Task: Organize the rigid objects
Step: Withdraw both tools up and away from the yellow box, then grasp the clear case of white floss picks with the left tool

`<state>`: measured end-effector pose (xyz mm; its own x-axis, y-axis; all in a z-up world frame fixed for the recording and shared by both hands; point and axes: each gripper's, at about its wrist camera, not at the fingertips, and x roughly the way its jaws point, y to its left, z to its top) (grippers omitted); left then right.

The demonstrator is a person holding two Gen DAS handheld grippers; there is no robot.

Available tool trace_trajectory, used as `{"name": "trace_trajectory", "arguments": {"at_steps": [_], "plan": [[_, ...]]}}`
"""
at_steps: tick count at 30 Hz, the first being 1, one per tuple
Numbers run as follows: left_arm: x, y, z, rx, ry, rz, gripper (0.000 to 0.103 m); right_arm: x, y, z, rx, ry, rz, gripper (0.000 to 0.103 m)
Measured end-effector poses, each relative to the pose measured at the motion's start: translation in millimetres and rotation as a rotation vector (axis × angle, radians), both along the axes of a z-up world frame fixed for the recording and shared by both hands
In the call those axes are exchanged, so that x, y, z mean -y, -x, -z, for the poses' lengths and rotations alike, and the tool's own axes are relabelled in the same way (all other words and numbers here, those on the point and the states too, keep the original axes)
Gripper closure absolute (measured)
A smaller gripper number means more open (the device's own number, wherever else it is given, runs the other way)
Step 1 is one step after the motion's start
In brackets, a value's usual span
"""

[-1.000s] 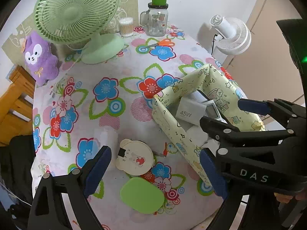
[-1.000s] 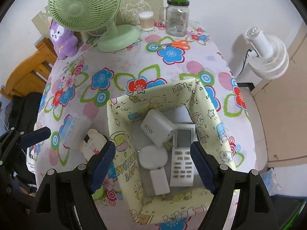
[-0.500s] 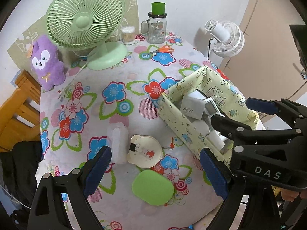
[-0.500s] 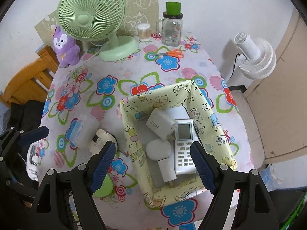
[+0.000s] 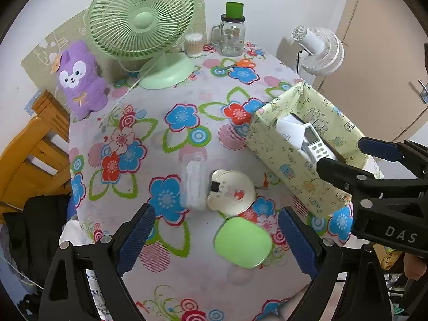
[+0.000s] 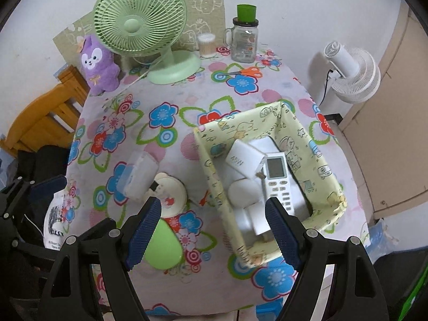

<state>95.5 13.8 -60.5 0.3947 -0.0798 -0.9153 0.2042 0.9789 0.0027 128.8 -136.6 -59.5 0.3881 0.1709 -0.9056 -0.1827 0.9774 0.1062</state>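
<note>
A yellow cartoon-print fabric bin [image 6: 317, 157] [image 5: 283, 155] stands on the table's right side. It holds a white remote [image 6: 276, 182], a white 45W charger [image 6: 242, 159], a white round puck [image 6: 243, 191] and a white block. Left of it on the cloth lie a clear plastic case [image 5: 194, 184] [image 6: 137, 178], a cream round compact [image 5: 231, 191] [image 6: 169, 195] and a green oval case [image 5: 243, 242] [image 6: 161, 246]. My left gripper [image 5: 214, 240] is open and empty above the green case. My right gripper [image 6: 214, 230] is open and empty over the bin's near-left corner.
At the back stand a green desk fan [image 6: 141, 29], a purple plush [image 6: 97, 64], a glass jar with a green lid [image 6: 243, 37], a cotton-swab tub [image 6: 206, 44] and orange scissors [image 6: 242, 72]. A white floor fan [image 6: 353, 75] and a wooden chair [image 6: 40, 112] flank the table.
Both grippers have pulled back and up from the table, so more of it shows. Both stay open and empty. The objects have not moved.
</note>
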Motion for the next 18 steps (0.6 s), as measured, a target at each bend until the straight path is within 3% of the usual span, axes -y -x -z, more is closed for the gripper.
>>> {"name": "trace_trajectory", "arguments": {"at_steps": [18], "plan": [[-46,-5,25,-0.045,-0.016,0.004,0.009,-45,18,11,0.006,0.009,-0.003,0.021]]}}
